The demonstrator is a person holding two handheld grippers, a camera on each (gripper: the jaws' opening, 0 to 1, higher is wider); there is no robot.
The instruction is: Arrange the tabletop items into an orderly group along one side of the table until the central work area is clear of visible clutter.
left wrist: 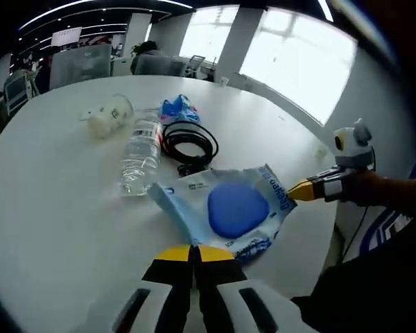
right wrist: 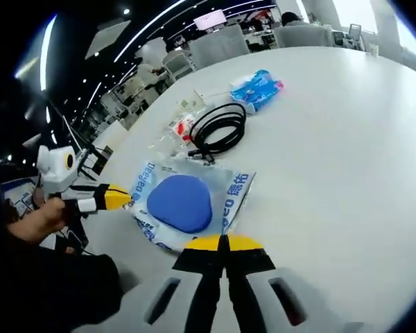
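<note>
Left tongs (left wrist: 193,254) pressed together (yellow tips touching the wipes pack (left wrist: 229,208)); right tongs (right wrist: 224,243) pressed together at its opposite edge. Beyond: cable (left wrist: 188,142), bottle (left wrist: 141,157) lying flat.

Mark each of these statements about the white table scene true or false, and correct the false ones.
1. The wipes packet has a blue oval lid. True.
2. The water bottle stands upright. False: it lies on its side on the table.
3. The black cable is coiled, between the wipes packet and a small blue packet. True.
4. The right claw is wide open. False: its yellow tips are together, just short of the wipes packet.
5. The left claw grips the water bottle. False: it is shut on nothing, near the wipes packet's edge.
6. A clear cup lies beyond the water bottle. True.
</note>
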